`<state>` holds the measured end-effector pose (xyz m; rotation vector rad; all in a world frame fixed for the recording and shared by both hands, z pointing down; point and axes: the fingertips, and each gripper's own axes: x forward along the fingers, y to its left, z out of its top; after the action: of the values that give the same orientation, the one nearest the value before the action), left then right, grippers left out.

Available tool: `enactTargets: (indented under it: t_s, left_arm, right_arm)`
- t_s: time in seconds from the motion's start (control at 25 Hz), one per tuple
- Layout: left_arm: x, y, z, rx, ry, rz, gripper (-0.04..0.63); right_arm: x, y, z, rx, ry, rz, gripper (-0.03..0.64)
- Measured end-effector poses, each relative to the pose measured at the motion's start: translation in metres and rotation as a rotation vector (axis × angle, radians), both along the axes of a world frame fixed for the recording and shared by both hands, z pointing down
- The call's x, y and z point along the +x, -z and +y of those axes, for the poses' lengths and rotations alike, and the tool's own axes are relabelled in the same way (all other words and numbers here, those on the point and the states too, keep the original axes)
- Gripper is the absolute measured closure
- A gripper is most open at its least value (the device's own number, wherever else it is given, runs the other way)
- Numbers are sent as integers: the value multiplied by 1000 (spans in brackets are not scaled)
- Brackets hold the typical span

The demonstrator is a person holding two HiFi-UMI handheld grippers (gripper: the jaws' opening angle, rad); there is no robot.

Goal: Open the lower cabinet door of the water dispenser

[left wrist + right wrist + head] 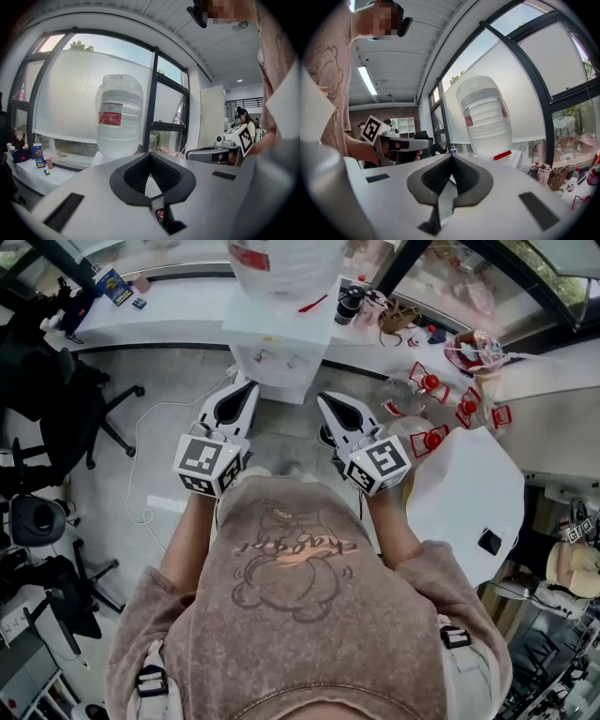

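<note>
Head view showed left tool (250,387) and right tool (324,398) pinched together, empty, facing water dispenser (281,329); lower door hidden, stage unsettled

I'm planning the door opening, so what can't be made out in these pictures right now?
- Lower cabinet door and handle: head view looks down on the water dispenser top, front unseen; the left gripper and right gripper fill the lower half of their own views.
- Bottle: cut off by head view's upper edge.
- Label print: too small, left gripper view.
</note>
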<state>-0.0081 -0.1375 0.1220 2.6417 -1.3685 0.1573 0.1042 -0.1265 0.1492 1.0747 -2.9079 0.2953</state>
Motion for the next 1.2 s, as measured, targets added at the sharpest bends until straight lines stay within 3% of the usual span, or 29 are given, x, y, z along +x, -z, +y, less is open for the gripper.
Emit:
enactTargets:
  t_s: [0.52, 1.2]
  left_arm:
    - [1, 5, -15, 12, -89, 12, 583]
    - [-13, -30, -37, 0, -85, 46, 583]
  right_arm:
    - [48, 12, -12, 32, -287, 7, 611]
    - [52, -15, -10, 7, -389, 15, 612]
